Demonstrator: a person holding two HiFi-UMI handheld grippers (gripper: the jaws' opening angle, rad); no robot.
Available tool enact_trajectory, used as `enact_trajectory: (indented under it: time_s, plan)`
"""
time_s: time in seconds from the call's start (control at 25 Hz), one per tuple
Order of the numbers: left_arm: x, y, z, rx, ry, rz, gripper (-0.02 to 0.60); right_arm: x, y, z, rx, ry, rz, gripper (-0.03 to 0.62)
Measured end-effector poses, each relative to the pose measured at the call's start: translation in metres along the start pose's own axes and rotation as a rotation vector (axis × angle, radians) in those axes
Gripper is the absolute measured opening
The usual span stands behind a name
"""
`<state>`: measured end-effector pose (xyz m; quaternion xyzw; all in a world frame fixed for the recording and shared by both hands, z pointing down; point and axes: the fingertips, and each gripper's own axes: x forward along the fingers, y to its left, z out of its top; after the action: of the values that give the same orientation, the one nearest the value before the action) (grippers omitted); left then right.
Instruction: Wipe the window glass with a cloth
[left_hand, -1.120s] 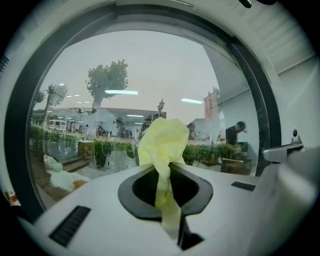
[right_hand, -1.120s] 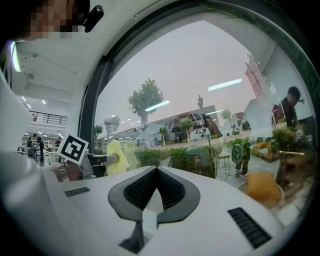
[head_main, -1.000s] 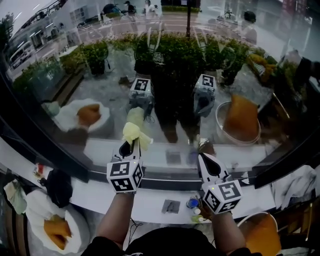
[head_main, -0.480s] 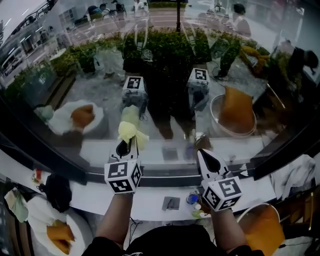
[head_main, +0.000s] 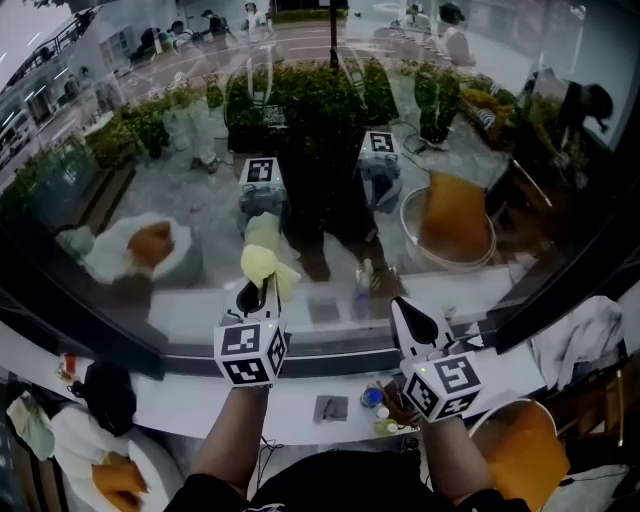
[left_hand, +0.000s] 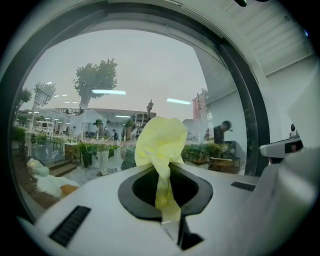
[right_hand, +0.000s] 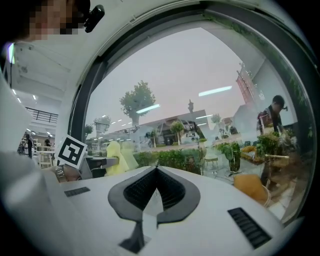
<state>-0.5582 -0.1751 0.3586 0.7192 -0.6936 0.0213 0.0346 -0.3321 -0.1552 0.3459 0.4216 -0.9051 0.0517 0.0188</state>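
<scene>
cloth (head_main: 266, 262) barely shifted; contact with glass (head_main: 190, 215) unclear.

We're at a street-front window in what looks like a large public or commercial building, not a home. The window glass (head_main: 330, 150) is one broad pane set in a heavy dark frame (head_main: 90, 320) above a long white ledge (head_main: 150, 385). Outside there's a row of clipped hedges (head_main: 310, 95), grey paving, and a road (head_main: 300, 40) beyond with people (head_main: 250, 15) out there. A tree (left_hand: 95, 82) stands against an overcast sky. Long strip lights (left_hand: 107, 92) glint in the pane. Off to the side runs an upper-floor railing (right_hand: 42, 116), so there's more than one level indoors. A person (right_hand: 274, 112) stands by potted plants.
</scene>
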Motion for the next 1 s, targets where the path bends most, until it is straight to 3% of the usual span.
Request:
enact_trajectory:
  time_s: [0.4, 0.72, 0.84, 1.0]
  plan:
    - [0.031, -0.085, 0.001, 0.004, 0.016, -0.04, 0.032, -0.032, -0.068, 0.009, 0.01, -0.006, -0.015, 0.026]
    - [0.05, -0.173, 0.006, 0.014, 0.027, -0.149, 0.032, -0.068, -0.116, 0.01, 0.022, -0.016, -0.057, 0.026]
    - [0.074, -0.222, 0.001, 0.025, 0.031, -0.174, 0.032, -0.084, -0.164, 0.005, 0.029, -0.019, -0.081, 0.026]
    - [0.127, -0.318, -0.004, 0.058, 0.062, -0.205, 0.032, -0.11, -0.267, 0.005, 0.071, -0.037, -0.107, 0.026]
